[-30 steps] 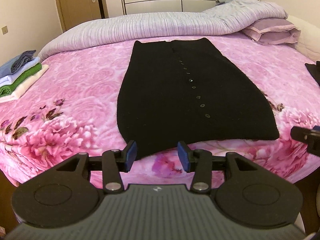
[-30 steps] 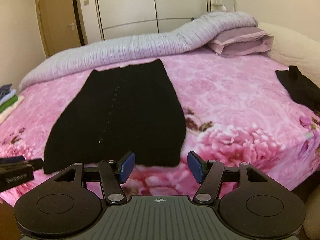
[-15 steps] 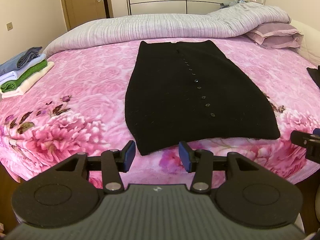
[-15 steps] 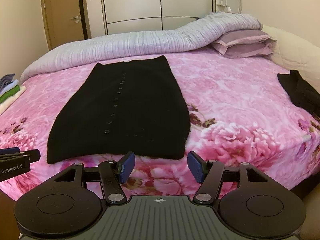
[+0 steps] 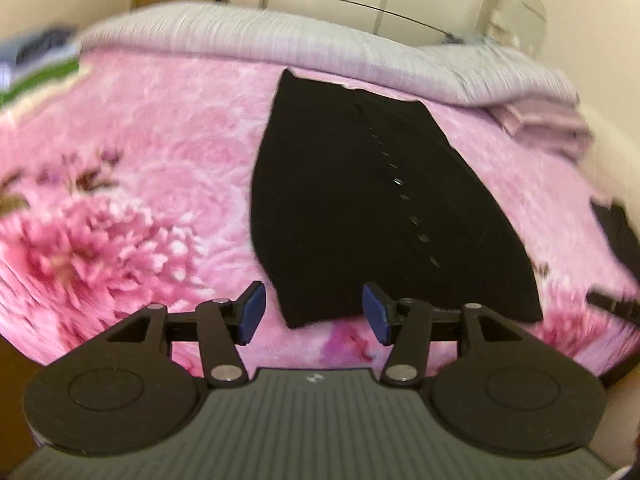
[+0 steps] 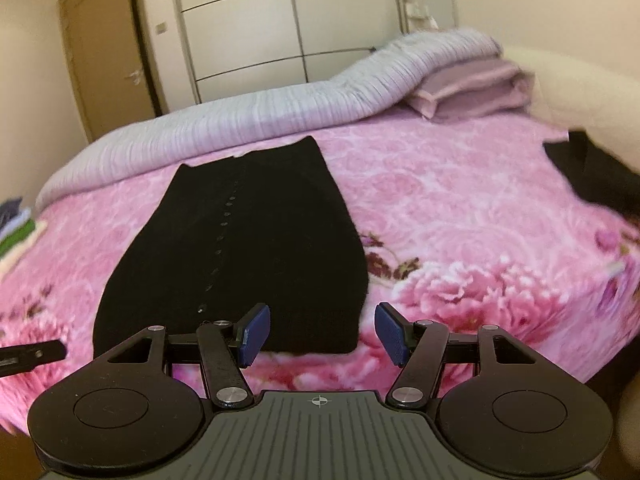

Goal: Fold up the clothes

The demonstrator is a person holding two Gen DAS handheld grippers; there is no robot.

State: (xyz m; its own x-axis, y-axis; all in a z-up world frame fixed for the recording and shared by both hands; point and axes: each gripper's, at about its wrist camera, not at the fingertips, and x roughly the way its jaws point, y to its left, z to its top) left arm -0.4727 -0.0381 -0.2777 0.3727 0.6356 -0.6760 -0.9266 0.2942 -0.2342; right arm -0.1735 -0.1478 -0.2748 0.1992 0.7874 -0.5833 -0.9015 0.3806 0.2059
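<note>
A black buttoned garment lies flat on the pink floral bedspread, with a row of small buttons down its middle. It also shows in the right wrist view. My left gripper is open and empty, just in front of the garment's near left corner. My right gripper is open and empty, just in front of the garment's near right corner. The tip of the other gripper shows at each view's edge.
A rolled lilac duvet and a purple pillow lie at the far side of the bed. A stack of folded clothes sits at the left edge. Another black garment lies at the right. Wardrobe and door stand behind.
Both grippers have moved closer to the garment's near edge. The left view has tilted and shifted left, with motion blur. Both jaws stay open.
</note>
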